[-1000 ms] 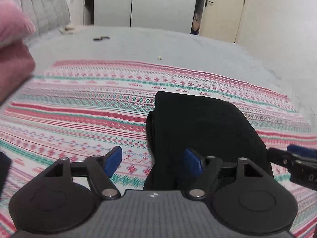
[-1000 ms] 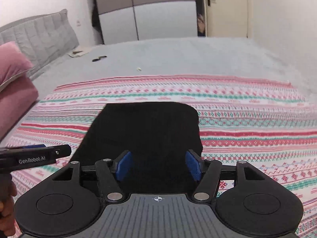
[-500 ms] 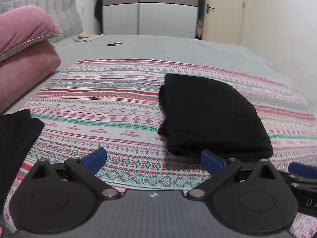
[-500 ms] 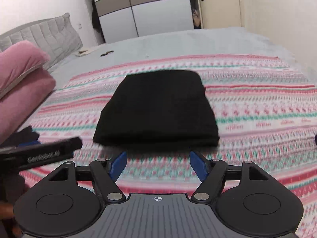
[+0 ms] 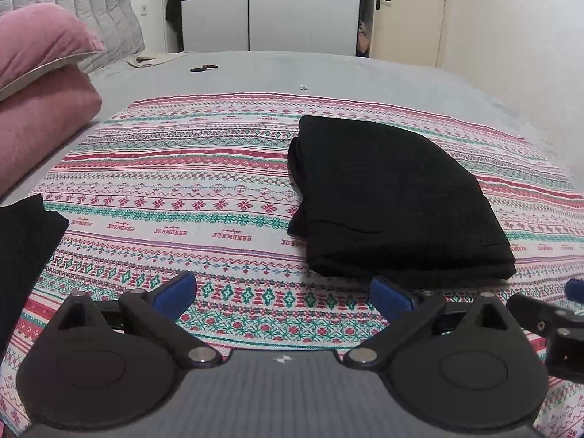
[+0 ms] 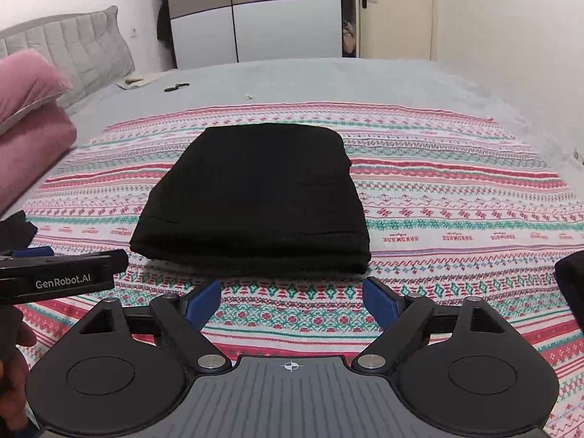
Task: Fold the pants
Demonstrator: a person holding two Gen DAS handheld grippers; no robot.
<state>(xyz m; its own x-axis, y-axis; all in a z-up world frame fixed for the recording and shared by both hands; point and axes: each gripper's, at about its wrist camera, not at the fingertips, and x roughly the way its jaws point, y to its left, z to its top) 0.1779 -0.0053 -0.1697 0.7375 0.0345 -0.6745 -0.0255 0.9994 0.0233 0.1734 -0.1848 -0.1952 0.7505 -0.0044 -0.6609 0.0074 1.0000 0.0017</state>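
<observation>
A: What's along the left of the room?

B: A grey padded headboard (image 6: 73,47) with pink pillows (image 5: 40,84) stacked before it, and a dark garment (image 5: 22,252) at the bed's near left edge.

A: And the middle?

B: A grey bed (image 6: 328,80) with a red, green and white patterned blanket (image 5: 175,189) spread on it. The folded black pants (image 6: 255,197) lie flat on that blanket, just beyond both tools. Behind stands a white and grey wardrobe (image 6: 255,11), then a cream door (image 6: 394,11) to the right.

A: The tools?

B: The left tool (image 5: 283,294) is spread wide with nothing in it. The right tool (image 6: 292,301) has its jaws opening, only blanket between them; neither touches the pants.
</observation>
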